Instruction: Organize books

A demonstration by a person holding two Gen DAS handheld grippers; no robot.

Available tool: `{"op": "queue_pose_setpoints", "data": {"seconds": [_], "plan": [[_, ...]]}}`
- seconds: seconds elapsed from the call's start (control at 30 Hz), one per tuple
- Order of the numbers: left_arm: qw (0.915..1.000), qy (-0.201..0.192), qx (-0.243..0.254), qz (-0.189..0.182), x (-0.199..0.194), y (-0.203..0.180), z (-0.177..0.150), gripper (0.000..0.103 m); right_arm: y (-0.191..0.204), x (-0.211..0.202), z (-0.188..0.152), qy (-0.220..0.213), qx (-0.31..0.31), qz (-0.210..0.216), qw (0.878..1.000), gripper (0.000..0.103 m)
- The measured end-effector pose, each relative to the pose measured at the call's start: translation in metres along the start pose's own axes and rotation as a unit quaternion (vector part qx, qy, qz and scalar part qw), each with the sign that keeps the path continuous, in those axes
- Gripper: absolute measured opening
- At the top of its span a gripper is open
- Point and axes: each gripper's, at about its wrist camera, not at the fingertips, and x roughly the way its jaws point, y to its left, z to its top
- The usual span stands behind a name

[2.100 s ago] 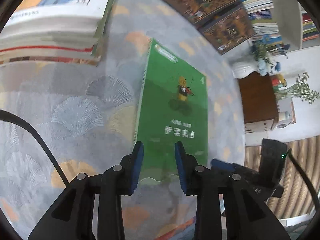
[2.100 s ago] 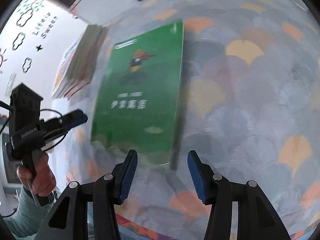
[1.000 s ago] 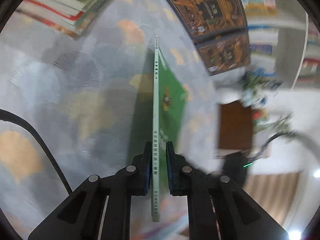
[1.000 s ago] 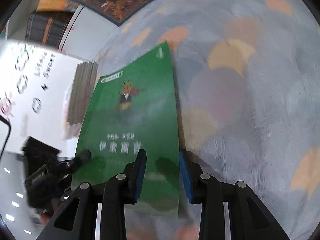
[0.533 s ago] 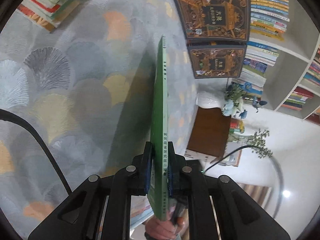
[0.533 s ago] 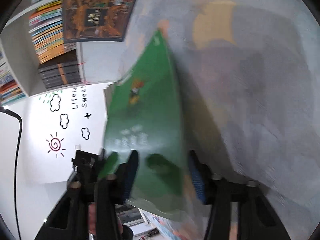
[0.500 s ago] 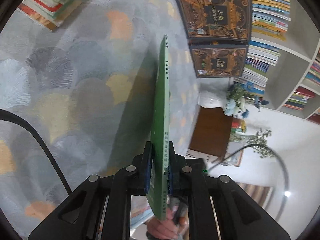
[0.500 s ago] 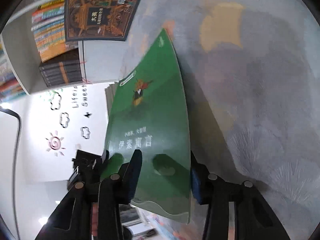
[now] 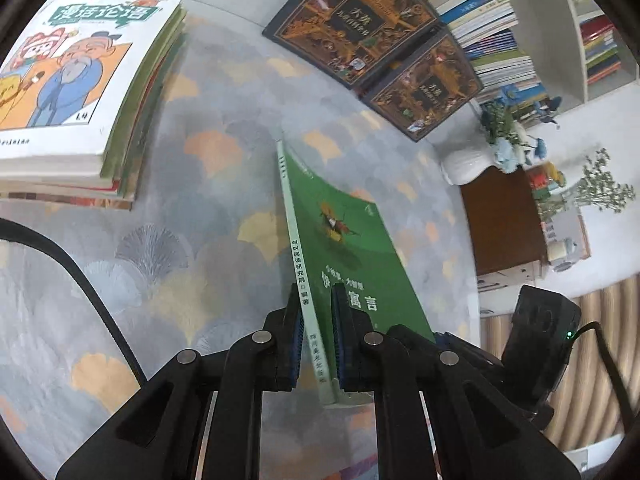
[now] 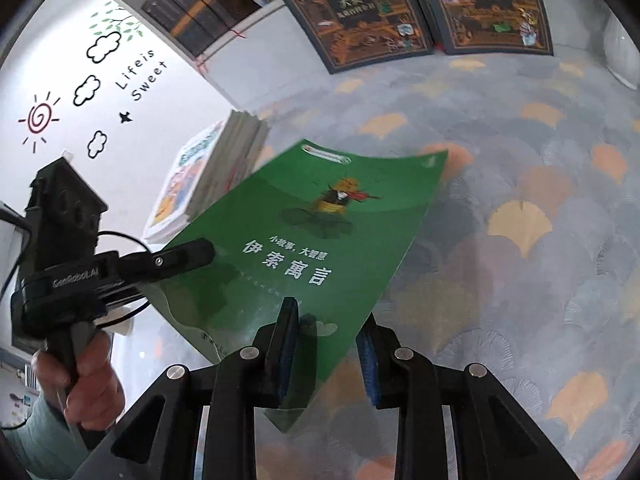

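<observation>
a: while the green book (image 9: 344, 248) hangs above the patterned rug (image 9: 192, 240), look far left first: the book stack (image 9: 72, 80) with the cartoon cover sits there, well apart from it.

b: and the left gripper (image 9: 316, 340) is narrow, clamped on the spine near the bottom corner. the cover faces right and the book stands almost on edge.

a: further right, the two dark ornate books (image 9: 376, 40) lean at the shelf, with the white vase (image 9: 468, 164) beyond.

b: in the right wrist view the right gripper (image 10: 328, 348) straddles the lower edge of the cover. its jaws are closing with the book between them, but from this angle i can't tell if the pads press yet.

a: so how to do it well?

b: i'd say hold the spine firm, let the right side only steady the loose edge so the cover doesn't bow, then carry it level over to the stack.

a: versus two seconds ago?

b: then it lay flat on the rug, both grippers wide at its near edge. now it's lifted and tipped up.
</observation>
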Motion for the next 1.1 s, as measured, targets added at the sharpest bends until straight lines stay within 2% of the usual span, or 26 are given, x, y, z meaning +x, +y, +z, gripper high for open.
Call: {"op": "queue_pose_setpoints", "data": {"seconds": [0.13,0.3,0.43,0.53,0.7,0.87,1.1], "plan": [[0.9992,-0.009,0.039,0.001,-0.010,-0.013,-0.003,0.010,0.015,-0.007,0.000,-0.009,-0.035,-0.020,0.999,0.027],[0.9986,-0.025,0.030,-0.035,-0.022,-0.015,0.003,0.010,0.032,-0.014,0.005,-0.014,-0.066,-0.027,0.997,0.027],[0.9963,-0.063,0.027,-0.052,-0.046,-0.012,0.017,0.010,0.056,-0.020,0.018,-0.028,-0.100,-0.029,0.994,0.027],[0.9936,-0.098,0.022,-0.051,-0.068,-0.003,0.030,0.010,0.079,-0.018,0.038,-0.037,-0.127,-0.024,0.991,0.027],[0.9881,-0.152,0.016,-0.015,-0.102,0.029,0.053,0.010,0.124,0.015,0.072,-0.028,-0.164,0.002,0.986,0.029],[0.9811,-0.191,-0.031,0.010,-0.126,0.083,0.075,0.010,0.170,0.068,0.099,-0.005,-0.209,0.014,0.978,0.029],[0.9736,-0.214,-0.073,0.027,-0.137,0.141,0.094,0.010,0.216,0.127,0.123,0.019,-0.235,0.020,0.972,0.029]]}}
